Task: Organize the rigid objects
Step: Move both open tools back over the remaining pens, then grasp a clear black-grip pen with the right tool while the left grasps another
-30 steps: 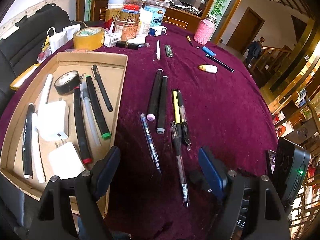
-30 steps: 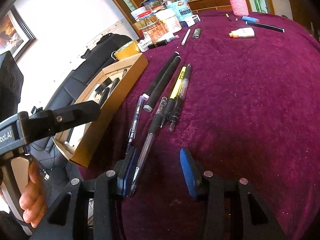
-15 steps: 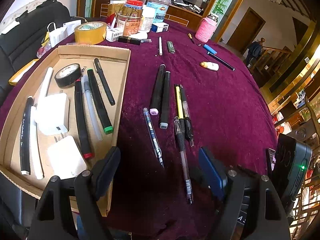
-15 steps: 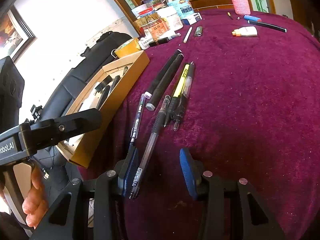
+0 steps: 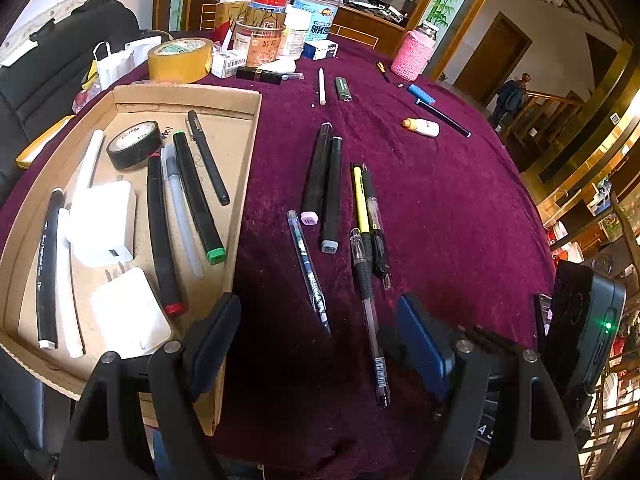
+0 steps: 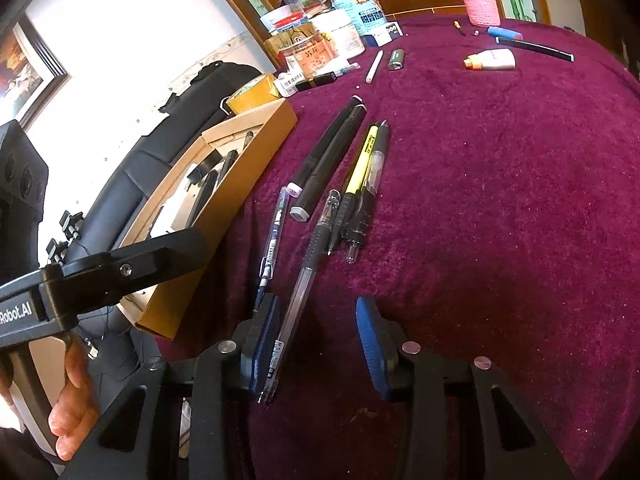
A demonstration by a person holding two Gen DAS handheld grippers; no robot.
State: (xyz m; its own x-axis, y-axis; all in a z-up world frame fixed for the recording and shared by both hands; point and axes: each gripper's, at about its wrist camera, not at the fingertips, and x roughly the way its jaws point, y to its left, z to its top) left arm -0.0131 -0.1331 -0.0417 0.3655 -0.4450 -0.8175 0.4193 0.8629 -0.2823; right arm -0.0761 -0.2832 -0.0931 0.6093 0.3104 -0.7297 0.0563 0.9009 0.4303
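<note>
The right gripper (image 6: 316,344) sits low over the purple cloth with its jaws spread wide, nothing between them gripped, and the clear gel pen (image 6: 298,300) now runs right alongside its left blue pad — a second ago that pen's tail lay further up and out of the gap, so the gripper has slid forward along it. The left gripper (image 5: 316,344) hangs wide apart as well, empty, and from its camera the whole spread has drifted nearer: the cardboard tray (image 5: 246,184) with its markers, chargers and roll of black tape fills more of the view than before. The loose pens have not budged — the blue patterned pen (image 5: 308,268), the two black markers (image 5: 326,184) and the yellow pen (image 5: 359,200) lie side by side on the cloth just beside the tray's wall. My read: both tools are closing in for the next pick, and the clear gel pen looks the likely candidate, though the right jaws would need centring on it before they shut.
</note>
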